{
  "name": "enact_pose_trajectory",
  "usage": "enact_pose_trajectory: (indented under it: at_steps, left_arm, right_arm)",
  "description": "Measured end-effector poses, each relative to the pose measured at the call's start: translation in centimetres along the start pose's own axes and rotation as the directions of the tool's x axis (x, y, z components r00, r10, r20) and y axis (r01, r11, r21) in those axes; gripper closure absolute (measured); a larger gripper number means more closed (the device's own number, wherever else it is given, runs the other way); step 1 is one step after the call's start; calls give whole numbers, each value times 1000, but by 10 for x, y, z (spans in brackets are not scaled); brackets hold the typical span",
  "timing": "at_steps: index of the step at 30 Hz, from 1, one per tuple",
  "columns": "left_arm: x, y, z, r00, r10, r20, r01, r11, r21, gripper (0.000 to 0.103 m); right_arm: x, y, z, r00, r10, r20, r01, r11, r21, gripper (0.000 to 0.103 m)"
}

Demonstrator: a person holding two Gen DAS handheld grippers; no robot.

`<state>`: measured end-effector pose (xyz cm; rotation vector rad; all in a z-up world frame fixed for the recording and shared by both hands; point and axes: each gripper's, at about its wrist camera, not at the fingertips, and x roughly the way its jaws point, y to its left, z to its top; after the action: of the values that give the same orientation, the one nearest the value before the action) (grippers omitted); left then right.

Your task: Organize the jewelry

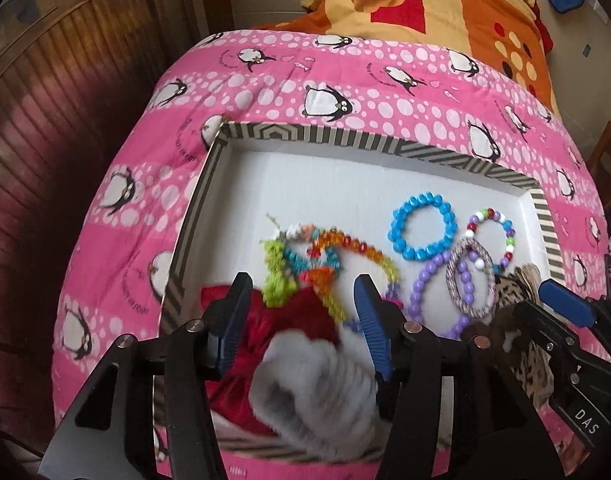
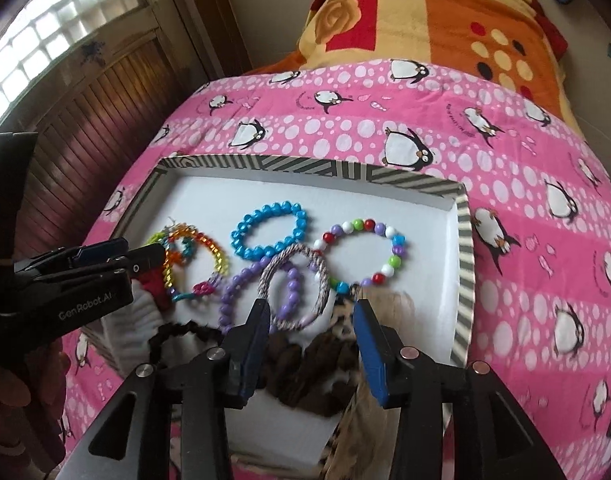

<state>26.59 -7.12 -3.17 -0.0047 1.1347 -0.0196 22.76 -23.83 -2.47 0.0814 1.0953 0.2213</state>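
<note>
1. Cardboard tray (image 1: 543, 216), striped rim and white floor, is lying on the pink penguin quilt (image 1: 125, 208) of a bed; all the jewelry is sitting inside it.
2. Left tongs (image 1: 301, 308) are standing wide open, pads gripping nothing; below and between them are lying a red velvet scrunchie (image 1: 305, 312) and a grey fluffy scrunchie (image 1: 317, 392), blurred, at the tray's near left corner.
3. Right tongs (image 2: 311, 332) are standing partly open with nothing pressed between the pads; a brown fuzzy scrunchie (image 2: 305, 376) and a leopard-print one (image 2: 385, 312) are lying just under them at the near right.
4. Blue bead bracelet (image 2: 271, 228) is lying apart and round; multicolour bead bracelet (image 2: 363, 250) likewise, near the right wall; purple bead bracelet (image 2: 257, 280) and grey braided ring (image 2: 295, 286) are overlapping; rainbow bead strand (image 2: 193, 256) is tangling with green and teal pieces at the left.
5. Judgement: both tongs appear to be between picks; the overlapping and tangled pieces are probably needing separation next.
6. For doing this well: be closing on one loop only, at a stretch clear of its neighbour; be lifting slowly so nothing is dragging along; the other tongs could be pinning the second piece.
7. Risk: elastic strands may be snagging.
</note>
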Motion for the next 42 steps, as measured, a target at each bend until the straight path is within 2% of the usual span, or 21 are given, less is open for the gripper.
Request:
enact_pose_trajectory:
  at_steps: [10, 17, 22, 32, 42]
  left_arm:
    - [-42, 15, -55, 998, -9, 56, 10, 1000, -9, 50]
    - [-75, 12, -86, 995, -23, 100, 26, 999, -23, 50]
    - [-92, 9, -98, 991, -17, 133, 19, 1000, -10, 50]
    - [-115, 14, -119, 983, 2, 181, -1, 1000, -2, 50]
    - [-118, 17, -131, 984, 9, 180, -10, 1000, 0, 50]
  right_arm:
    - [-31, 15, -43, 999, -27, 35, 25, 998, 57, 62]
    - [-53, 29, -69, 997, -39, 60, 33, 996, 88, 60]
    - [-67, 36, -83, 995, -57, 79, 49, 994, 97, 51]
    - [-87, 50, -100, 992, -74, 103, 64, 993, 97, 49]
    - [-89, 60, -106, 993, -74, 96, 66, 994, 84, 48]
